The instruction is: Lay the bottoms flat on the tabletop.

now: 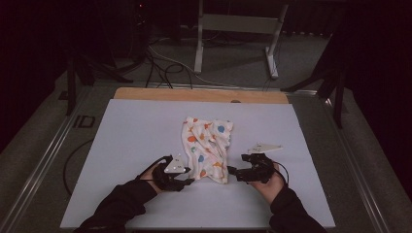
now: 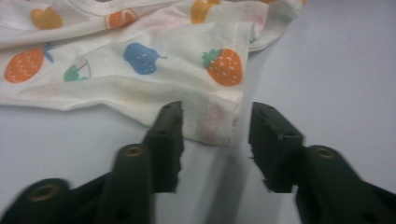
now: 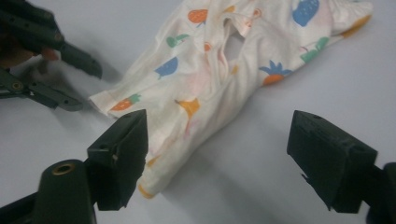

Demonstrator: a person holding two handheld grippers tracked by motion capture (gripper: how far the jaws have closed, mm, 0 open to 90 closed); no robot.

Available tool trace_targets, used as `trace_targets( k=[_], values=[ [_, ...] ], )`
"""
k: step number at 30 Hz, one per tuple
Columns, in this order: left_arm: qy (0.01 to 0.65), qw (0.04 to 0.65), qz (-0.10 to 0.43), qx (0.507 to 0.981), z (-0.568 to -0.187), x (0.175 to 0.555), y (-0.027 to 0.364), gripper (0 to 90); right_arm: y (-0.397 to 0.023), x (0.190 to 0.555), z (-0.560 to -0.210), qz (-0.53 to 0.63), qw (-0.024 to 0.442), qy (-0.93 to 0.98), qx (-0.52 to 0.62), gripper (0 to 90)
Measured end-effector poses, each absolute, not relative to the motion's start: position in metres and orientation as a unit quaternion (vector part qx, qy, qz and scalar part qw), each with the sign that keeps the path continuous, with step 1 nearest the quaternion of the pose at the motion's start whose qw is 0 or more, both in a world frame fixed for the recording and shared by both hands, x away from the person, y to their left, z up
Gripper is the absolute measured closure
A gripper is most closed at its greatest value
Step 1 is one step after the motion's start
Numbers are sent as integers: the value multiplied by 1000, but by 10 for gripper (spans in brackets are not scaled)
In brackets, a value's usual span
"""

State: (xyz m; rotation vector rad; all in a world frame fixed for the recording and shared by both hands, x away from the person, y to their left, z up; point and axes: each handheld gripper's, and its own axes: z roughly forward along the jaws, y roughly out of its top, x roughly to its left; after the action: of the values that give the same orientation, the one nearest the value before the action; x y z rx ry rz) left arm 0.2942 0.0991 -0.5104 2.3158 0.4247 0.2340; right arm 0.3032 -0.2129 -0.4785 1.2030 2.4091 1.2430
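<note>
Overhead, a crumpled fruit-print cloth (image 1: 209, 148) is lying mid-tabletop (image 1: 136, 141), with the left gripper (image 1: 188, 181) and the right gripper (image 1: 232, 171) flanking its near end.

Looking along the left gripper (image 2: 215, 135), its fingers (image 2: 167, 140) are standing partly apart, straddling the cloth's (image 2: 140, 60) near corner without pressing on it; nothing is held yet.

Looking along the right gripper (image 3: 215, 154), its fingers (image 3: 119, 156) are gaping wide, the cloth's (image 3: 224, 74) hem lying just beside the left one, ungripped.

Judging the step as pinching both near corners: each hand should be pushing its fingers further over the hem, keeping low to the tabletop, and catching a single layer before closing.
</note>
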Motion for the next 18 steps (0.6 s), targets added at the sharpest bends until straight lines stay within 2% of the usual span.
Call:
trace_targets(
  k=[3, 7, 18],
  values=[
    [155, 370, 94, 911, -512, 295, 96, 683, -212, 302, -480, 417, 92, 809, 403, 227],
    [156, 358, 99, 915, -514, 295, 94, 896, -207, 302, -484, 414, 85, 813, 401, 231],
    [179, 370, 124, 903, -495, 284, 130, 900, -210, 302, -483, 410, 91, 811, 407, 247]
  ],
)
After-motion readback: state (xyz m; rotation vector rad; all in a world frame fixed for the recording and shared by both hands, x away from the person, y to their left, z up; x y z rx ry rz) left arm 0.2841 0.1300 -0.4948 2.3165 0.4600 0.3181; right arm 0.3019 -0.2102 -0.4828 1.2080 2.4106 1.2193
